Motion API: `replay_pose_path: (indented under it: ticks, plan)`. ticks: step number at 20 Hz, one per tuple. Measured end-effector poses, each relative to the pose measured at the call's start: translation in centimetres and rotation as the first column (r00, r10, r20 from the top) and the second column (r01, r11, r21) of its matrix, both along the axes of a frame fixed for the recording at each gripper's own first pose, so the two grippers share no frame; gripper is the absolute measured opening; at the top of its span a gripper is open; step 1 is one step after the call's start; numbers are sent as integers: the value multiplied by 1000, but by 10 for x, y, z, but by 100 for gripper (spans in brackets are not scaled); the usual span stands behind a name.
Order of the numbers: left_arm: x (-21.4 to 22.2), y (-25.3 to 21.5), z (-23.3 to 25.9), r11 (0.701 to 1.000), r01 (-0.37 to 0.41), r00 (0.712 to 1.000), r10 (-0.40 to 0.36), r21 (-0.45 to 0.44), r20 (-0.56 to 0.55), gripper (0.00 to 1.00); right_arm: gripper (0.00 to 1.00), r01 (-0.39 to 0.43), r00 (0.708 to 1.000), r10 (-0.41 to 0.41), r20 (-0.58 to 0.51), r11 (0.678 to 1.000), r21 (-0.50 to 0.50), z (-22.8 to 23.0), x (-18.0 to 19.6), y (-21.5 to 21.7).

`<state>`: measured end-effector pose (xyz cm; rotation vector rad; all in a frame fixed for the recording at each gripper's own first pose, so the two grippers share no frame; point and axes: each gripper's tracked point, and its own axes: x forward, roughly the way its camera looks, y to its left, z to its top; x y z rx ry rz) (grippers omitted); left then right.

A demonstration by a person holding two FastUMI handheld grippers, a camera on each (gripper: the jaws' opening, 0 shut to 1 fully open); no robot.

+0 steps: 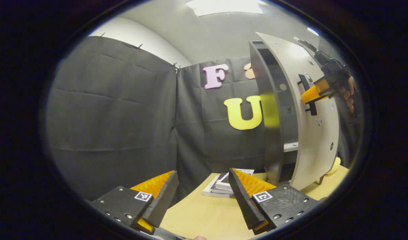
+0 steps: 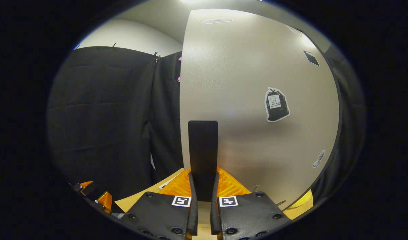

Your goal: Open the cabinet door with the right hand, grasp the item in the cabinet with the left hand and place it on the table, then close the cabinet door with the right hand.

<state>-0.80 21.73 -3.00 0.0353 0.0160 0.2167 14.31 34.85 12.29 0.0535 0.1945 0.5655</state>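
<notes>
- Nearest you in the left gripper view, your left gripper (image 1: 204,196) hangs over the pale wooden counter (image 1: 204,216) with its jaws spread wide apart and nothing between them.
- Just past those fingers, a small stack of books (image 1: 220,186) lies flat on the counter, near the foot of the cabinet.
- In the right gripper view, your right gripper (image 2: 204,191) has its jaws pressed together on the dark upright handle (image 2: 203,153) of the cabinet door (image 2: 257,100), one finger on each side of the bar.
- That door fills the space straight ahead of the right gripper, a pale grey panel with a sticker (image 2: 276,104) on its face.
- In the left gripper view the door (image 1: 315,133) stands swung partly out from the dark cabinet (image 1: 273,110), and you can see the right gripper (image 1: 318,91) and the hand holding it at the handle (image 1: 308,95), well above the counter.
- Through the gap, a pale shelf (image 1: 290,146) shows inside the cabinet; the item you are meant to take is hidden from here, so you cannot tell where it sits.
- A yellow rounded object (image 1: 334,165) rests on the counter beyond the door's lower edge; the same yellow shape (image 2: 302,201) shows low at the door's right in the right gripper view.
- Your left gripper (image 2: 97,198) also appears low at the left of the right gripper view, well apart from the door.
</notes>
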Motion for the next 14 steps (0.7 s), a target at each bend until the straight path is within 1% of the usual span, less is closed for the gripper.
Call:
replay_pose_path:
  ticks: [3,5,6,7,8,13,14]
  plan:
    - [4,-27,10,999,41,999,-42,13,13,92,17,-49,999,49,-13,999,15,5,-16,-4]
    - [9,-46,14,998,68,998,-68,14,14,91,14,-75,997,76,-19,997,18,7,-25,-10]
    - [10,-56,16,996,83,996,-83,14,15,91,17,-89,996,90,-22,996,23,8,-29,-13]
    - [12,-66,19,995,96,995,-96,14,16,91,14,-100,995,100,-24,995,30,10,-32,-15]
    - [13,-75,23,994,109,994,-109,15,18,91,17,-113,993,114,-28,993,38,11,-36,-16]
    - [21,-117,32,985,170,985,-171,28,23,91,17,-182,981,187,-51,979,93,14,-51,-27]
    - [23,-124,34,983,179,983,-179,30,24,91,14,-195,979,200,-46,976,93,16,-55,-32]
